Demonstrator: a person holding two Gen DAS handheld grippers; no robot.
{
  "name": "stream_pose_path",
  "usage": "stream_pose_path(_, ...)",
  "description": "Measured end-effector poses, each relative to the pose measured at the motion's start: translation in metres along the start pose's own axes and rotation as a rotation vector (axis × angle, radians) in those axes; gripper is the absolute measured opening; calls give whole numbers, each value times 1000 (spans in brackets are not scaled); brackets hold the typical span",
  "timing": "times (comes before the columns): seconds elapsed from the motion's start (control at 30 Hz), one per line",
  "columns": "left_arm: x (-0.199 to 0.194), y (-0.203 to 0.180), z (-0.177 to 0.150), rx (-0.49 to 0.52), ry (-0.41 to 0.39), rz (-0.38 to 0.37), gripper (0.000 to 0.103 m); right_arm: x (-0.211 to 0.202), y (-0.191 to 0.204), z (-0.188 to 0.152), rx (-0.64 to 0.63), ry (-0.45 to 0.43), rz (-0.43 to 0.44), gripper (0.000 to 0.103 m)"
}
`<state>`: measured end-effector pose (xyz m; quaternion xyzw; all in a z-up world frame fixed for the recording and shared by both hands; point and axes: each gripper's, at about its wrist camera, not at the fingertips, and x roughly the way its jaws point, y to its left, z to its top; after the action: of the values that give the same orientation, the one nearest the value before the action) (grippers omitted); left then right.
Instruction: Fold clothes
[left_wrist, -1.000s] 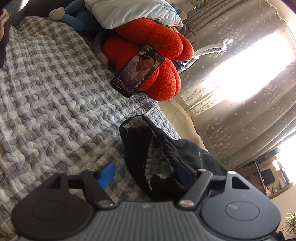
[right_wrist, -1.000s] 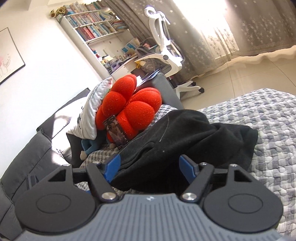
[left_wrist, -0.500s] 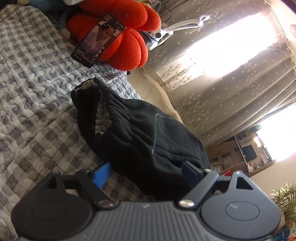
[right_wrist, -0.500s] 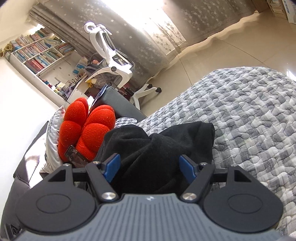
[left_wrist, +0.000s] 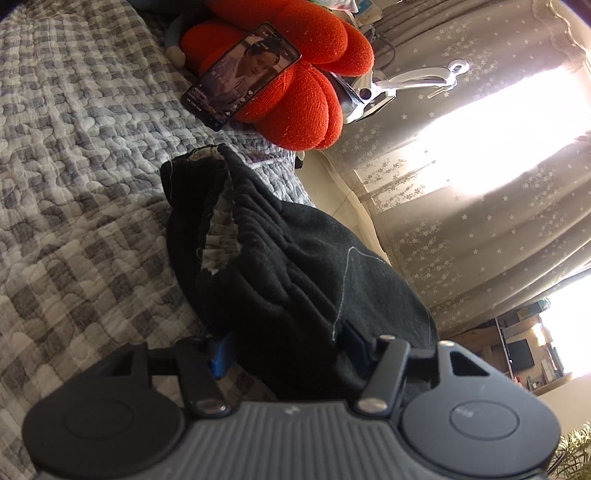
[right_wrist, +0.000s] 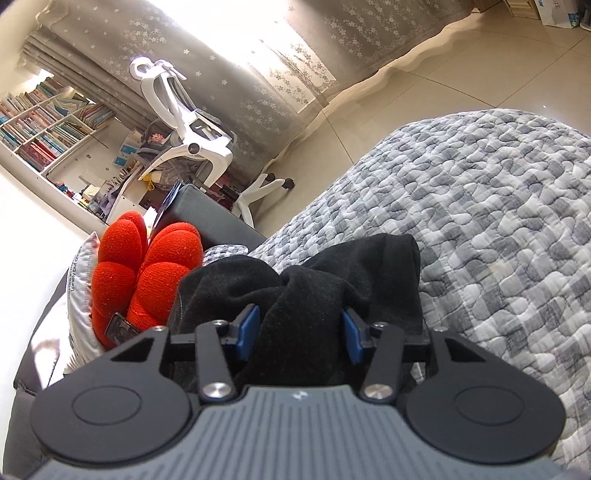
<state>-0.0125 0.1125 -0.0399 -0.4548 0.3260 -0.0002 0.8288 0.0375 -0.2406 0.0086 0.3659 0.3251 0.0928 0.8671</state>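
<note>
A crumpled black garment (left_wrist: 295, 258) with an elastic waistband lies on the grey checked quilt (left_wrist: 74, 184). In the left wrist view, my left gripper (left_wrist: 286, 349) is at the garment's near end. Its jaws are closing, bunched black cloth fills the gap, and both blue pads (left_wrist: 219, 354) touch it. In the right wrist view the same garment (right_wrist: 369, 266) is heaped near the quilt's edge. My right gripper (right_wrist: 299, 334) has its jaws closing on a thick fold, with both blue pads (right_wrist: 247, 328) against the cloth.
A red pumpkin-shaped cushion (left_wrist: 303, 92) sits at the bed's head with a lit phone (left_wrist: 240, 74) leaning on it. Beside it lies a white pillow (right_wrist: 79, 280). Off the bed there are a white office chair (right_wrist: 184, 129), curtains (left_wrist: 480, 221), a bookshelf (right_wrist: 44, 129) and tiled floor (right_wrist: 443, 74).
Both pairs of jaws have narrowed onto the black cloth. The left gripper moved along the garment to its near end. The right gripper rolled and sank closer to the heap.
</note>
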Motion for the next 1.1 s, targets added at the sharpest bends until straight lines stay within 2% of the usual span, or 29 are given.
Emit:
stream_pose_path(0.03, 1, -1, -1, -2, 0, -1, 35, -1, 1, -1, -8, -2, -3, 45)
stream_pose_path(0.1, 1, -3, -2, 15, -14, 5, 22, -4, 1, -2, -22, -13, -3, 38)
stream_pose_path(0.17, -1, -6, -2, 33, -33, 10, 15, -10, 1, -3, -25, -26, 2, 32)
stream_pose_path(0.33, -25, -10, 4, 76, -134, -4, 12, -26, 1, 2, -31, -79, 28, 16)
stream_pose_path(0.5, -48, -4, 17, 114, -240, 40, 11, -40, 1, 7, -64, -129, 22, 14)
stream_pose_path(0.67, -70, 12, 35, 117, -311, 100, 10, -56, -2, 10, -108, -167, -28, 14)
stream_pose_path(0.77, -82, 24, 44, 127, -354, 164, 10, -66, -4, 11, -144, -205, -77, 14)
stream_pose_path(0.97, -99, 50, 62, 154, -398, 290, 10, -79, -23, 16, -133, -249, -155, 14)
stream_pose_path(1.1, -102, 68, 70, 113, -371, 317, 10, -84, -27, 17, -125, -275, -177, 14)
